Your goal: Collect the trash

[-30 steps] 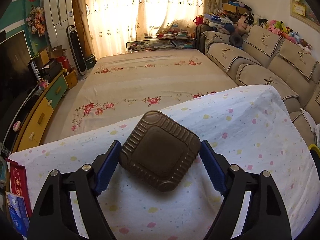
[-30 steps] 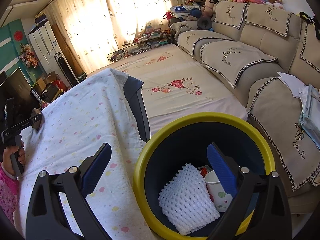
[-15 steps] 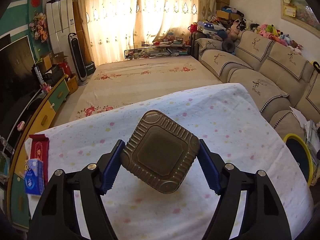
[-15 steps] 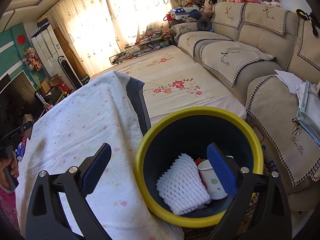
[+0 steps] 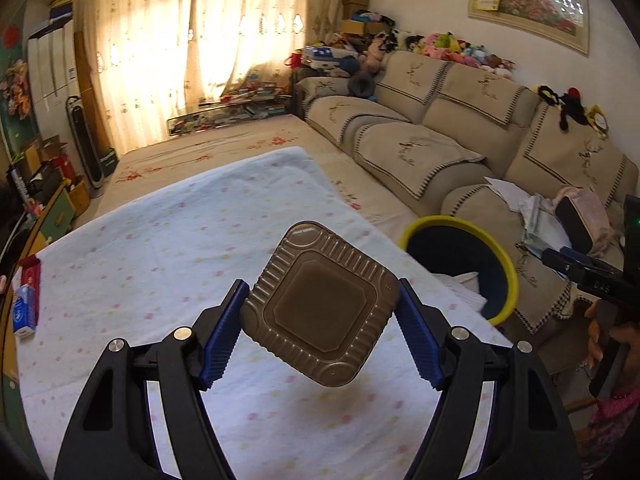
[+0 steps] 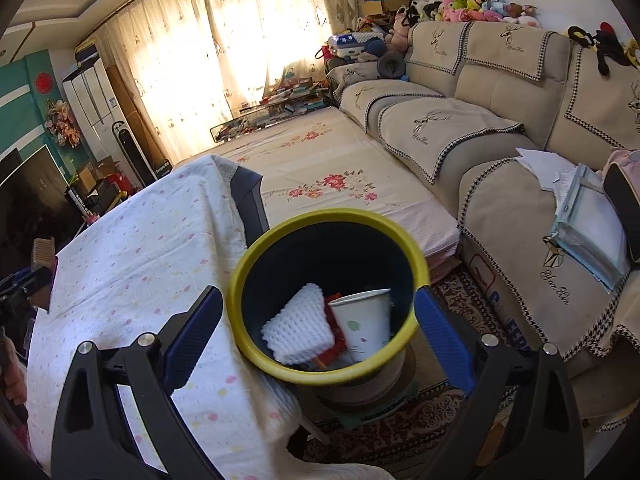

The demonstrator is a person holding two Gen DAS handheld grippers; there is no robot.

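Note:
My left gripper (image 5: pixel 320 324) is shut on a brown ribbed square tray (image 5: pixel 320 308) and holds it in the air above the table's spotted cloth (image 5: pixel 160 248). The yellow-rimmed dark bin (image 5: pixel 460 256) stands off the table's right edge. In the right wrist view my right gripper (image 6: pixel 316 328) is open and empty, with its fingers on either side of the bin (image 6: pixel 280 368). Inside the bin lie a white foam net (image 6: pixel 300 328), a paper cup (image 6: pixel 364 324) and something red (image 6: pixel 336 328).
A beige sofa (image 6: pixel 500 152) with papers (image 6: pixel 584 216) runs along the right. A tissue pack (image 5: pixel 24 312) and red packet (image 5: pixel 30 276) lie at the table's left edge. A flowered mat (image 6: pixel 328 168) covers the floor beyond. A patterned rug (image 6: pixel 420 416) lies under the bin.
My left gripper has lifted the brown tray off the table and swung right, bringing the bin into its view. My right gripper has drawn back a little from the bin, still open.

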